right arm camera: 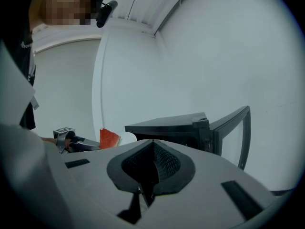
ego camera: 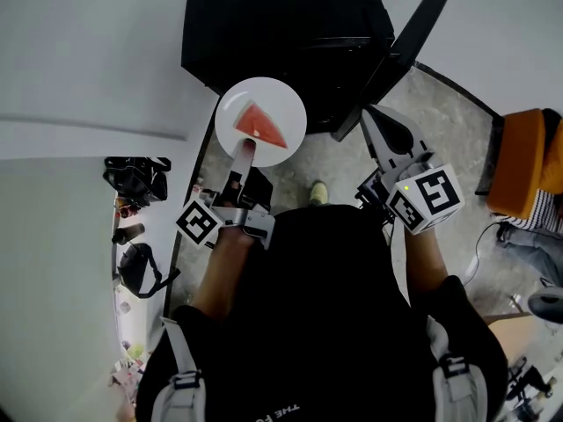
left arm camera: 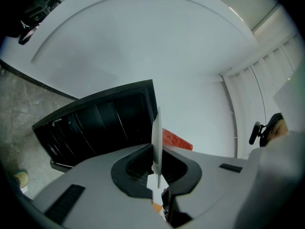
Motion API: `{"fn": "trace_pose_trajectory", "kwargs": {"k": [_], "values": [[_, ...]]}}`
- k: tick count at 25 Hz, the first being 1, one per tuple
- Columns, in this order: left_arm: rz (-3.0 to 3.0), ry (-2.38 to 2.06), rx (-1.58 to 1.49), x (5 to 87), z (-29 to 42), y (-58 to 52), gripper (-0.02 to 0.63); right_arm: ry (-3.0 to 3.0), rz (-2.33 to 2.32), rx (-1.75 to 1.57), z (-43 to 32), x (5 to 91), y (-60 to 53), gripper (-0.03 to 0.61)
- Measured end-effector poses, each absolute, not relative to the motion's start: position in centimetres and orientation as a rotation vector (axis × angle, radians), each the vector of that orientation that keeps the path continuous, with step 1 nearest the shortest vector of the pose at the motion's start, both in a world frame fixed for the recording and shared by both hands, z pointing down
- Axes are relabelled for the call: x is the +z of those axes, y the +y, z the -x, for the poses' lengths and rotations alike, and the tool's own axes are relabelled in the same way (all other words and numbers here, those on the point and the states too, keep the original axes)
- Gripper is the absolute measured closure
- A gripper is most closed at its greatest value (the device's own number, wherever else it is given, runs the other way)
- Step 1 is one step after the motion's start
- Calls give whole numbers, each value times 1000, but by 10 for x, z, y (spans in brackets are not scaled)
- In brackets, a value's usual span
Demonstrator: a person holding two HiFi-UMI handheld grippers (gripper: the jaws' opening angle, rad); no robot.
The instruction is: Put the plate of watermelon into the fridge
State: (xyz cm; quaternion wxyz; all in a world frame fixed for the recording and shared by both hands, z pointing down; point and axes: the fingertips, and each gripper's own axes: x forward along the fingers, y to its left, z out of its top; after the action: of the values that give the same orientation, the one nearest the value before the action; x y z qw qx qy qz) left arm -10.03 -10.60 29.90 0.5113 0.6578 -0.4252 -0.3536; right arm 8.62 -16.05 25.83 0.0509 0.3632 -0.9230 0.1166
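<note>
Plate of watermelon (ego camera: 283, 102): held in the air at upper centre of the head view, level, with one red slice (ego camera: 261, 127) lying on it.
Fridge (ego camera: 290, 29): a small black one standing on the floor (ego camera: 330, 167), just beyond the plate towards the top of the frame; its dark inside is seen left of centre in the left gripper view.
Door (ego camera: 400, 55): swung open, running down the right side of the fridge, so the front is judged to be free for the plate.
Key relation: the plate sticks out ahead of the left jaws towards the fridge, over the left part of its front; the opening is judged to lie ahead and a little to the right in the frame.
Left gripper (ego camera: 247, 150): jaws pressed onto the near rim of the plate, which is seen edge-on between them in the left gripper view, the slice showing just past it.
Right gripper (ego camera: 373, 121): jaws pressed together with nothing between them; it is carried at right of centre, near the lower end of the door, though contact cannot be told.
Nearer hand: the left, since the plate is already pinched by it.
Step in hand: the plate is judged to be on its way in, not yet inside.
</note>
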Motion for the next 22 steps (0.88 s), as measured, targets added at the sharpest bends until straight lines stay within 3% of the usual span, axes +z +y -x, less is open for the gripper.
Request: {"fn": "trace_pose_trajectory", "kwargs": {"k": [22], "values": [[-1583, -1049, -847, 301, 91, -103, 589, -2791, -1113, 319, -114, 257, -164, 572]]}}
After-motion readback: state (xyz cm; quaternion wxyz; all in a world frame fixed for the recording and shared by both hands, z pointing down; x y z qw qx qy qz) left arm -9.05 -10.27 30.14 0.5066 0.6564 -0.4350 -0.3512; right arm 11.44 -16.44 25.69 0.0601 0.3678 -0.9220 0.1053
